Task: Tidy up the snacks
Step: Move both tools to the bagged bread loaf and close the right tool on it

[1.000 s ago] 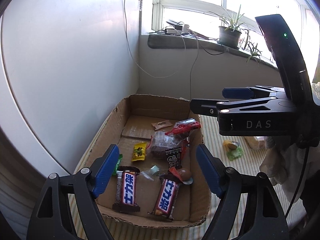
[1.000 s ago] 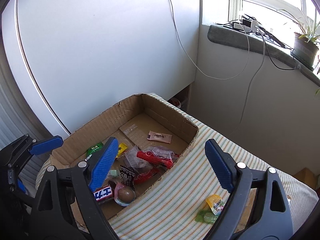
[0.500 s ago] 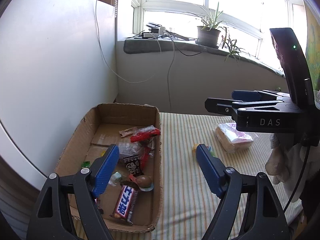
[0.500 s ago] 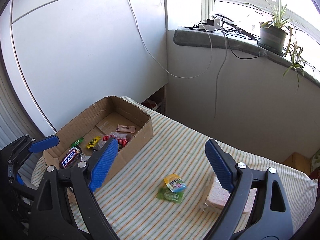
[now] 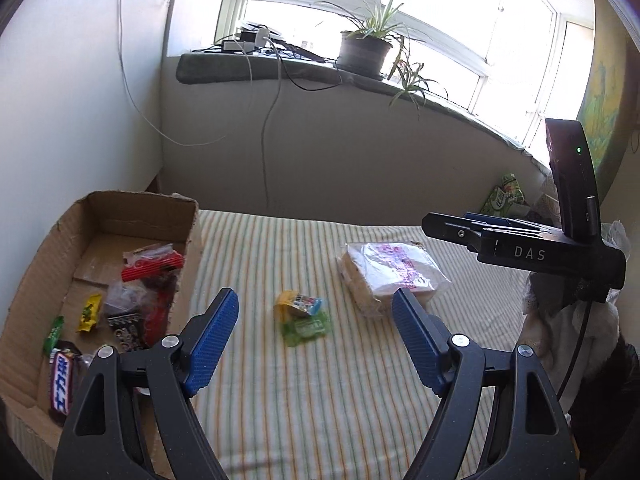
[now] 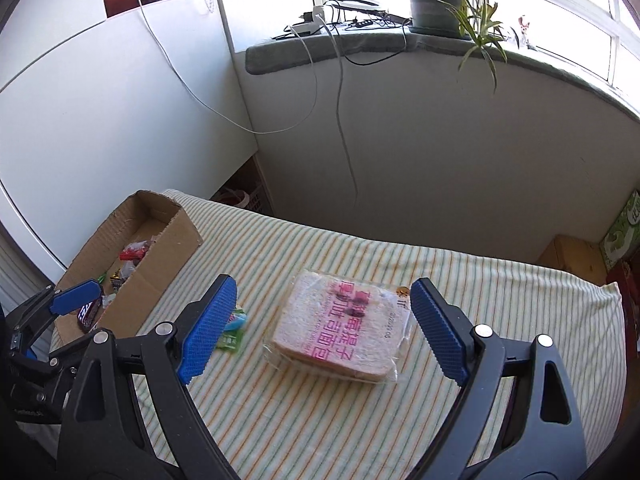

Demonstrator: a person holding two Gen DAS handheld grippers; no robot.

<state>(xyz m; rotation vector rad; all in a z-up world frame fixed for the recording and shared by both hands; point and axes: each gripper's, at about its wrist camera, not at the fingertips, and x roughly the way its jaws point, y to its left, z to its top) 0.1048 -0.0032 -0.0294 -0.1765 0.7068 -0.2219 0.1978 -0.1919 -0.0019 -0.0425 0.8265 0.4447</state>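
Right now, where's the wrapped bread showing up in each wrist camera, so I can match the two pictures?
Left wrist: the wrapped bread lies right of centre on the striped cloth, just beyond the right fingertip.
Right wrist: it sits centre frame at, between the open jaws.
Shared landmark: the small green and yellow snack packet, left of the bread in both views, with the cardboard box farther left.

Cardboard box (image 6: 132,292): near wall hides most of the contents in the right wrist view. Chocolate bar (image 5: 61,380) partly behind the left gripper's (image 5: 316,344) finger. Green candy packet (image 6: 232,334) mostly covered by the right gripper's (image 6: 320,330) finger. Bread bag (image 6: 340,332) print too blurred to read.
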